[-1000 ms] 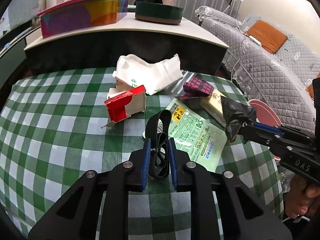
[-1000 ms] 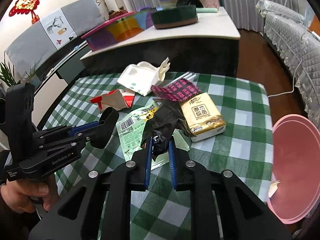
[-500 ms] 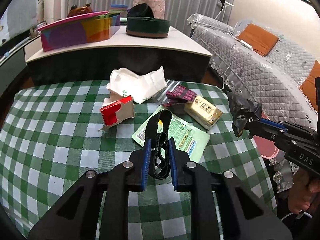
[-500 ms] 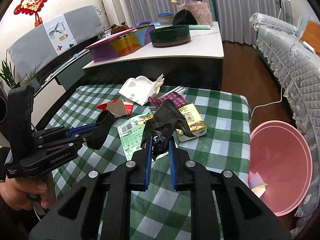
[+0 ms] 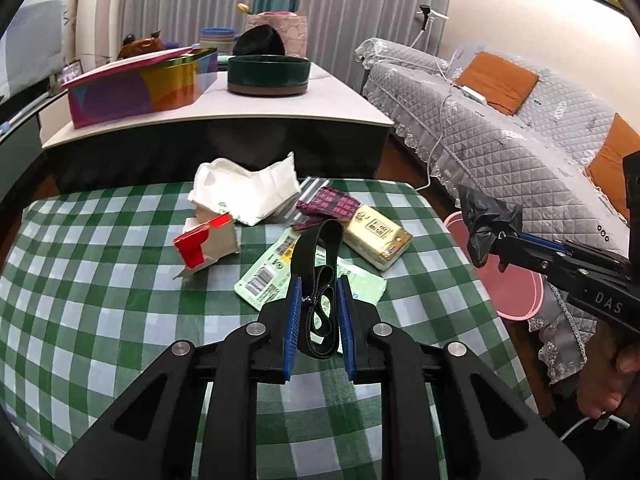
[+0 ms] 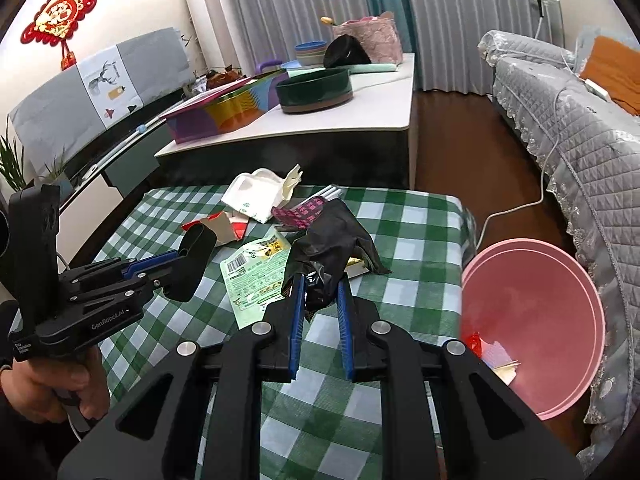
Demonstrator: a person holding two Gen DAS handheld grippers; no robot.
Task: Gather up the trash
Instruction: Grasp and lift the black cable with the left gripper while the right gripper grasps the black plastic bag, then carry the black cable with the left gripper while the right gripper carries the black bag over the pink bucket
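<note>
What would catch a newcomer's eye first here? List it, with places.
Each claw carries trash above the green checked table: the left claw grips a black strap loop, the right claw a crumpled black bag. A pink basin sits off the table's right edge, and wrappers and cartons are still littered at the middle.

On the checked cloth (image 5: 100, 280) lie five loose pieces: one white paper bag (image 5: 248, 192) at twelve o'clock, one red-and-tan carton (image 5: 208, 240), one green label sheet (image 5: 268, 276), one magenta wrapper (image 5: 332, 204), one gold pack (image 5: 378, 236) (two more pieces are held). One pink basin (image 6: 532, 320) at three o'clock.
</note>
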